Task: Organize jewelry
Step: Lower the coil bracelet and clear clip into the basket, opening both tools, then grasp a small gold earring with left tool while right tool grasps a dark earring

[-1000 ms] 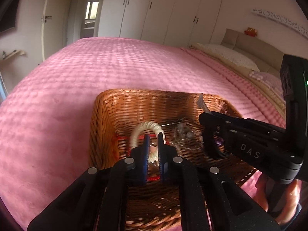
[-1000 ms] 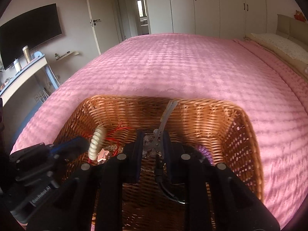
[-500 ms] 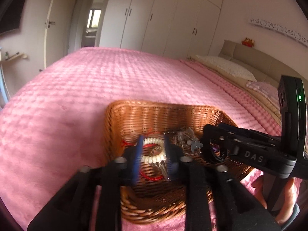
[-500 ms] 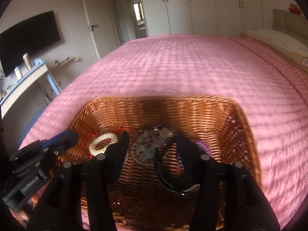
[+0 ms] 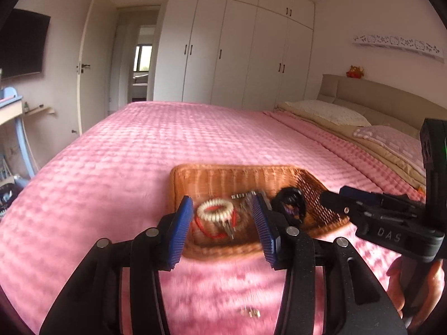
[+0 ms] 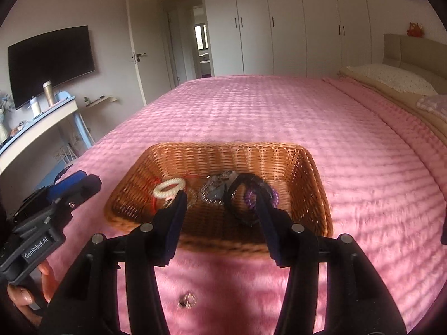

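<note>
A wicker basket (image 6: 279,162) sits on the pink bedspread and also shows in the left wrist view (image 5: 223,173). Inside lie a cream bead bracelet (image 6: 169,188) (image 5: 215,209), red cord (image 5: 209,230), a silver tangle of jewelry (image 6: 216,189), a black ring (image 6: 243,195) (image 5: 289,198) and a purple coil (image 6: 251,196). My left gripper (image 5: 223,231) is open and empty, held above the basket's near edge. My right gripper (image 6: 223,223) is open and empty, above the near rim. A small metal piece (image 6: 187,301) lies on the bedspread below, also in the left wrist view (image 5: 250,312).
The pink bedspread (image 6: 265,106) stretches wide beyond the basket. Pillows (image 5: 329,111) and the headboard are at the right. A desk (image 6: 36,120) with a flask stands at the left, and white wardrobes line the far wall.
Both grippers opened, dropped the bracelet and the silver piece into the basket, then pulled back and up away from it.
</note>
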